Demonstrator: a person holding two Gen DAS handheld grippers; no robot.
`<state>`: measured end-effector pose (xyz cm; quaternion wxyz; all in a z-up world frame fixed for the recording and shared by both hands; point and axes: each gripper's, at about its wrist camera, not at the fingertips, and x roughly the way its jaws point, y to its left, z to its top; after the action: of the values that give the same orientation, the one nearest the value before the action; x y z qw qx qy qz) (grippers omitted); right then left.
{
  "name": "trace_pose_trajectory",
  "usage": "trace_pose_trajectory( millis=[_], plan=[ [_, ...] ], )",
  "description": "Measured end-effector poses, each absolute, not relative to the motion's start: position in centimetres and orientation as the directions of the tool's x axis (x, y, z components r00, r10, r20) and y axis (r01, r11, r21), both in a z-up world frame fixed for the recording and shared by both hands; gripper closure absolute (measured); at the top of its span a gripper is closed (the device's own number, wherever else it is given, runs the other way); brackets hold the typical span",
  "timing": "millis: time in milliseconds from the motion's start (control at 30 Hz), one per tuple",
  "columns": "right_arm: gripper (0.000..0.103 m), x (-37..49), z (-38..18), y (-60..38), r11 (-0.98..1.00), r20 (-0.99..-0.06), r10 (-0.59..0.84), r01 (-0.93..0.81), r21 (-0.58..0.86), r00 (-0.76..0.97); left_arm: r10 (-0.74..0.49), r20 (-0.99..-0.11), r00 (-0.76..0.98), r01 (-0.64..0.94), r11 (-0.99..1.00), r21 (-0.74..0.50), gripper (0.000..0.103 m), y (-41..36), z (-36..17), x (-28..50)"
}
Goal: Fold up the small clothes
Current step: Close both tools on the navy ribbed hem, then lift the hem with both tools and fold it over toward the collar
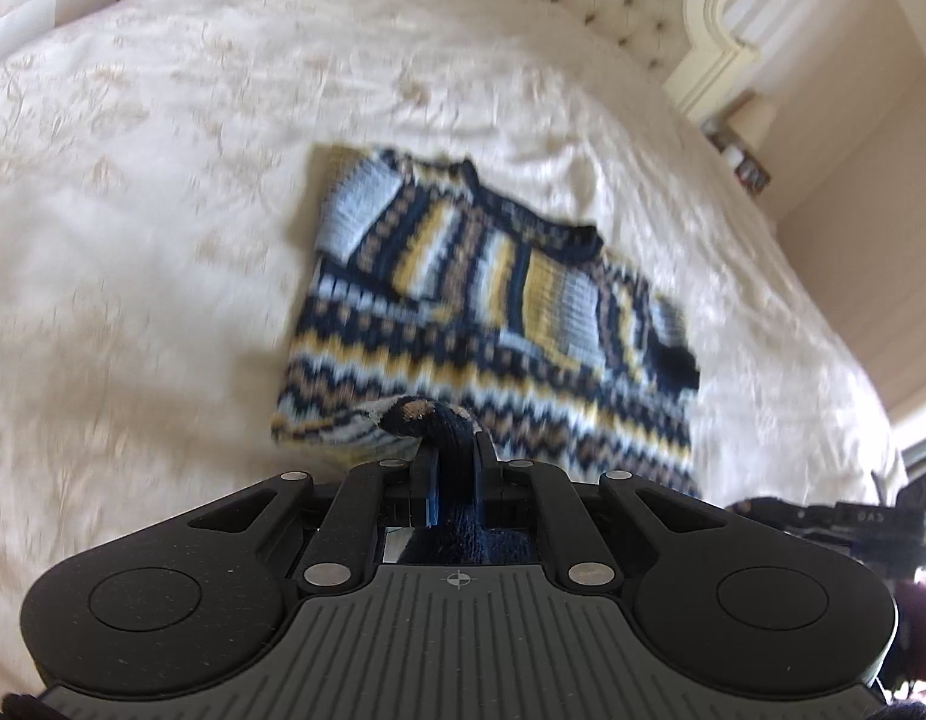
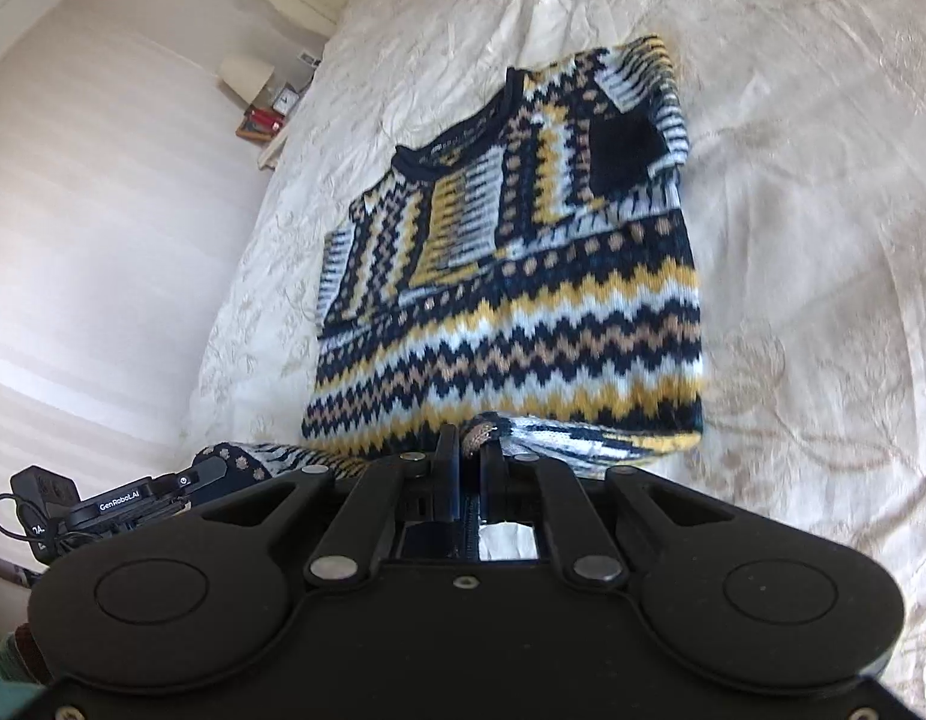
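Left tongs (image 1: 457,450) nearly closed, clamped on a bunched piece of the sweater (image 1: 493,312) hem; navy knit fills the gap between the fingers and bulges out past the tips. Right tongs (image 2: 469,450) likewise pinched tight on the hem, a small tan-and-white fold of knit caught between the fingers. Sweater lies on the bed (image 2: 793,240), cream patterned bedspread, sleeves folded in over the chest, collar pointing away from both cameras. Near hem is lifted and curled at both grip points. Left wrist view is motion-blurred. Lamp (image 2: 247,75) on the nightstand beside the bed.
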<state>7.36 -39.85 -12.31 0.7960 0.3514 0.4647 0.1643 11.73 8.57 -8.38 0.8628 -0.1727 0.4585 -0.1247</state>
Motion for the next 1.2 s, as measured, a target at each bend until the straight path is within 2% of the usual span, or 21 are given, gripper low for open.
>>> trace_pose_trajectory(
  millis=[300, 433, 933, 1200],
  plan=[
    [0.091, 14.4, -11.1, -41.5, 0.659, -0.555, 0.532, 0.098, 0.745, 0.639, -0.390, -0.666, 0.636, 0.078, 0.891, -0.447, 0.093, 8.2, -7.1, 20.0],
    [0.091, 18.1, -11.4, -42.0, 0.656, -0.548, 0.502, 0.119, 0.746, 0.669, -0.390, -0.657, 0.645, 0.102, 0.896, -0.432, 0.093, 7.7, -7.5, 23.7],
    [0.091, 29.2, -17.2, -42.6, 0.702, -0.669, 0.414, 0.251, 0.666, 0.617, -0.319, -0.752, 0.577, 0.106, 0.942, -0.319, 0.093, 5.4, -13.8, 34.8],
    [0.086, 31.0, -18.6, -42.7, 0.704, -0.696, 0.393, 0.290, 0.648, 0.601, -0.285, -0.785, 0.550, 0.026, 0.945, -0.325, 0.083, 6.1, -15.8, 37.2]
  ],
)
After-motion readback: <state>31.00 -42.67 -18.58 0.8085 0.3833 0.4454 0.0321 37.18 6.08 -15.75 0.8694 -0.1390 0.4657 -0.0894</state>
